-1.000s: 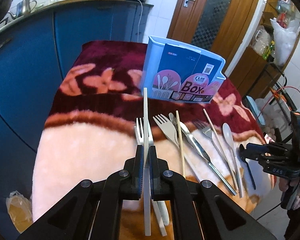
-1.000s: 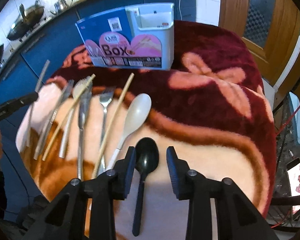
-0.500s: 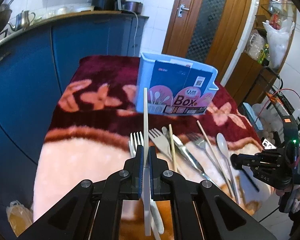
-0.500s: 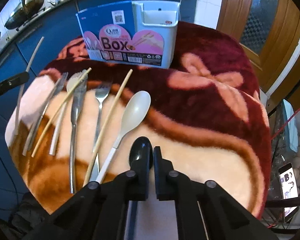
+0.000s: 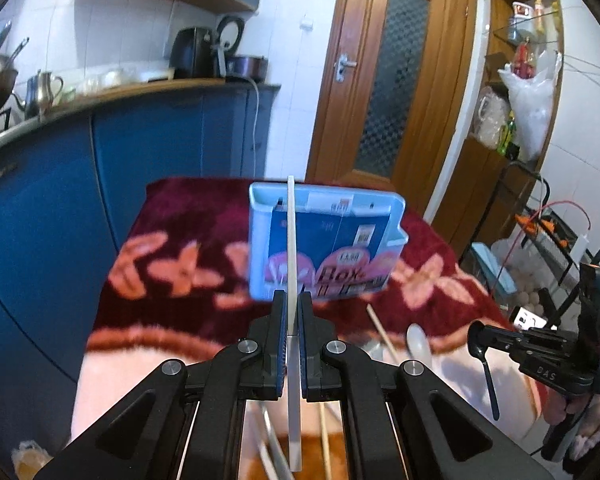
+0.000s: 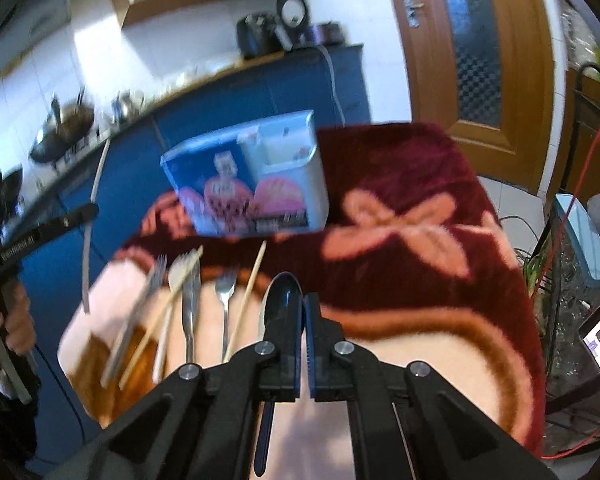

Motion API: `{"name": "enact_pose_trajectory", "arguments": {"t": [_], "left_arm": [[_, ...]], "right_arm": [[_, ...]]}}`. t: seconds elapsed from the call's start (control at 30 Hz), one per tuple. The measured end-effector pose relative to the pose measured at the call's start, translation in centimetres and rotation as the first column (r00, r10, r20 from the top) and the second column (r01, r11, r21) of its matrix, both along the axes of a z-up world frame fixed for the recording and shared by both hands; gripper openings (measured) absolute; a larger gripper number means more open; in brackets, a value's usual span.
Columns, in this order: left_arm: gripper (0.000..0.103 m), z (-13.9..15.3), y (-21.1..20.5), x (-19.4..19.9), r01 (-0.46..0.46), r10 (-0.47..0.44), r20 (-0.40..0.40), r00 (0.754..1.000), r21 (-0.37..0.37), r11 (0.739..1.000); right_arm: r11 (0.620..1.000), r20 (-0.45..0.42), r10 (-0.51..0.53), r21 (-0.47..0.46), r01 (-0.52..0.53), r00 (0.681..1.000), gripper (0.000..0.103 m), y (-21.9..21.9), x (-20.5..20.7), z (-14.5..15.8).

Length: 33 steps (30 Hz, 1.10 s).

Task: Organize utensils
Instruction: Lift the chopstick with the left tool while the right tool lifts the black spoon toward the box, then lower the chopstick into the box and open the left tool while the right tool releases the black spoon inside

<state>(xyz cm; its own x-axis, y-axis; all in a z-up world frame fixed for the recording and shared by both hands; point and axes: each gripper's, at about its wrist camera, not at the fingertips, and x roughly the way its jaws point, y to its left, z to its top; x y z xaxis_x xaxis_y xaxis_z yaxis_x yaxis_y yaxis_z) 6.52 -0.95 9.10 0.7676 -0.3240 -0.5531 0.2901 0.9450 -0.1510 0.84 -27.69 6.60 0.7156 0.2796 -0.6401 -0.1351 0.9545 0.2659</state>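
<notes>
Black spoon (image 6: 285,300) in right claw (image 6: 303,312) (clamped); left claw (image 5: 291,312) grips chopstick (image 5: 291,248).

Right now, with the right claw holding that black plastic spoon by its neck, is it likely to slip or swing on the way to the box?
Probably it may pivot: the black plastic spoon is pinched near its bowl, its long handle hanging free below the right claw. It looks light and glossy, so perhaps slippery.
</notes>
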Motion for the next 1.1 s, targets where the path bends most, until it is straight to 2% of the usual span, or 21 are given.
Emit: {"name": "enact_pose_trajectory", "arguments": {"t": [0.2,0.53,0.7,0.83,0.97,1.1], "left_arm": [[0.005,1.1,-0.1,2.0,-0.025,0.027,0.024,0.999,-0.062,0.998],[0.005,3.8,-0.3,6.5,-0.059,0.077,0.123,0.989,-0.144,0.988],[0.005,5.4,-0.7,8.5,-0.067,0.104,0.204,0.974,-0.178,0.982],[0.005,6.3,-0.9,9.7,-0.088,0.142,0.269,0.953,-0.202,0.976],[0.005,6.0,-1.2,11.2,-0.122,0.184,0.296,0.937,-0.214,0.969],[0.005,4.8,-2.0,12.4,-0.142,0.198,0.322,0.926,-0.190,0.972]], "right_arm": [[0.997,0.142,-0.064,0.056,0.057,0.988,0.003,-1.4,1.2,2.3],[0.996,0.265,-0.079,0.062,0.064,0.961,0.003,-0.2,5.1,4.6],[0.997,0.320,-0.072,0.028,0.067,0.945,0.003,0.8,6.9,5.7],[0.997,0.388,-0.065,-0.011,0.075,0.920,0.003,1.7,8.3,7.2],[0.994,0.434,-0.071,-0.044,0.100,0.898,0.003,2.5,9.9,7.7],[0.992,0.453,-0.095,-0.034,0.124,0.887,0.003,2.8,11.9,7.4]]}}
